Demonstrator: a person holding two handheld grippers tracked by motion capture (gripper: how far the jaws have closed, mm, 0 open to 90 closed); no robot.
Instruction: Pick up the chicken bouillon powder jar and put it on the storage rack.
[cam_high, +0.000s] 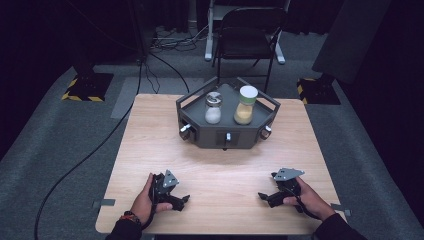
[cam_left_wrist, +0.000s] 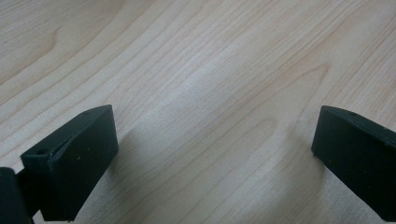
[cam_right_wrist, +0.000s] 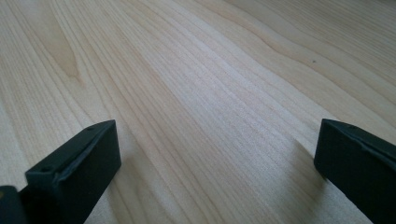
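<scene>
Both grippers are held low over the near part of the wooden table (cam_high: 150, 130), one in each hand, with their jaws turned inward toward one another. Left gripper (cam_high: 183, 200) is clasped by the left hand (cam_high: 145, 195), whose forearm enters from the bottom edge with a dark band at the wrist; its grey three-cornered plate is tilted up on top. Right gripper (cam_high: 263, 197) is clasped by the right hand (cam_high: 306, 197), its plate lying flatter and a cable trailing back along the wrist. In the left gripper view the two black jaws are seen spread wide apart with bare wood grain between them, nothing being gripped; the same is seen in the right gripper view. A dark grey tray (cam_high: 192, 131) with rails and small knobs on its front faces is set at the far middle of the table, well apart from both grippers. Two jars are stood upright inside it, side by side: a glass jar with white contents (cam_high: 213, 108) on the left and a white-lidded jar with yellowish contents (cam_high: 245, 106) on the right. What the jars contain cannot be made out, and the upper arms are cut off by the bottom edge
</scene>
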